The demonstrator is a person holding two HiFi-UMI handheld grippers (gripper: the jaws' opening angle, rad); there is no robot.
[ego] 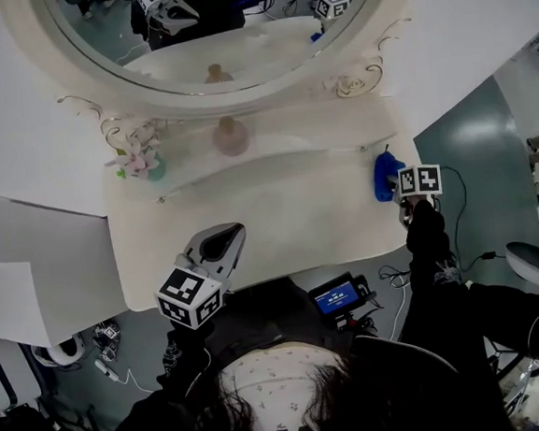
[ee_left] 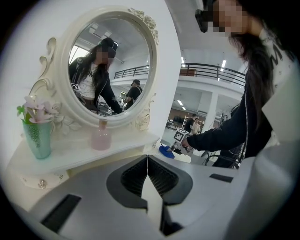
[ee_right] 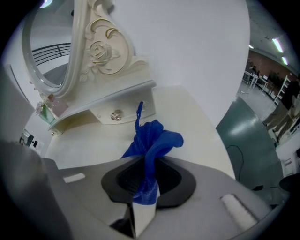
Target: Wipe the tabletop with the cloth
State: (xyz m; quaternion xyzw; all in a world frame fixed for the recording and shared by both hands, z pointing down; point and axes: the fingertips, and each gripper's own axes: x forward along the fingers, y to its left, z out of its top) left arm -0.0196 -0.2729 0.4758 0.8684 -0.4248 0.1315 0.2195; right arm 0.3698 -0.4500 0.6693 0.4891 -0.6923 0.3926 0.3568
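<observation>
The right gripper (ee_right: 146, 165) is clamped on the blue cloth (ee_right: 153, 138): a narrow twist of fabric is pinched between its jaws, and the rest bunches up just past the tips, with one thin strand standing upright. In the head view this gripper (ego: 402, 192) sits at the right edge of the tabletop (ego: 279, 220), and the cloth (ego: 386, 173) rests on the cream surface there, close below the right end of the raised shelf (ego: 292, 153).

The left gripper (ee_left: 148, 160) has its jaws pressed together with nothing between them (the ribbed pads meet along a single line). It hangs over the front left part of the tabletop (ego: 223, 246), well apart from the cloth, with its marker cube (ego: 189, 297) toward the person.

On the shelf stand a pink bottle (ego: 230, 136) near the middle and a green vase of pale flowers (ego: 143, 161) at the left end. Behind them rises an oval mirror (ego: 235, 35) in an ornate cream frame, reflecting the bottle and both grippers. Below the table's front edge, a small device with a lit blue screen (ego: 338, 297) lies near the person's lap, and teal floor (ego: 475, 154) shows to the right.
</observation>
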